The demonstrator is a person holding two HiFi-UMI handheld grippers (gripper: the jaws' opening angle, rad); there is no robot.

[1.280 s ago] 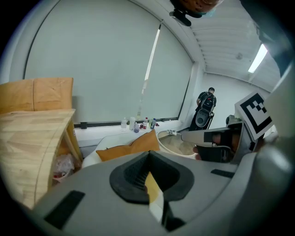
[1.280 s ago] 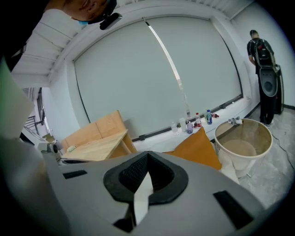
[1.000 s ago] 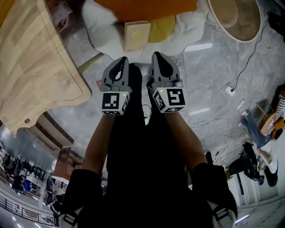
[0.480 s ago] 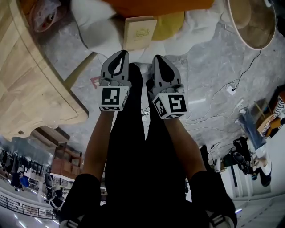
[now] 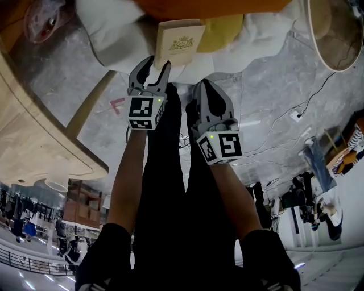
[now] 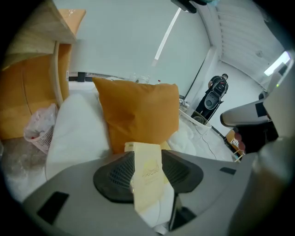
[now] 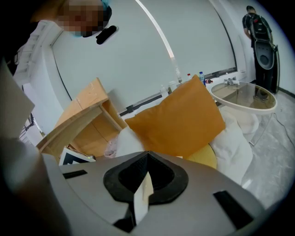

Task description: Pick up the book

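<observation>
A cream book (image 5: pixel 178 42) with a gold emblem lies on white bedding (image 5: pixel 111 37), just below an orange pillow (image 5: pixel 210 7). My left gripper (image 5: pixel 157 62) points at the book's near edge, a short way off it. Its jaws are opening and no pad touches anything. In the left gripper view the book (image 6: pixel 146 159) shows through the gap of the left gripper (image 6: pixel 148 179). My right gripper (image 5: pixel 206 91) hangs further back and to the right, shut and empty. In the right gripper view the right gripper (image 7: pixel 147 156) has its tips together, aimed at the orange pillow (image 7: pixel 177 120).
A wooden table (image 5: pixel 34 142) fills the left side, with a wooden leg (image 5: pixel 91 105) slanting near the left gripper. A yellow cushion (image 5: pixel 220 31) lies right of the book. A round glass-topped table (image 5: pixel 335 34) stands top right. Cables (image 5: pixel 284 122) trail over the grey marble floor.
Both grippers have sunk toward the bedding, the left one going further ahead to the book. The left jaws, shut before, now stand apart. The right jaws stay shut.
</observation>
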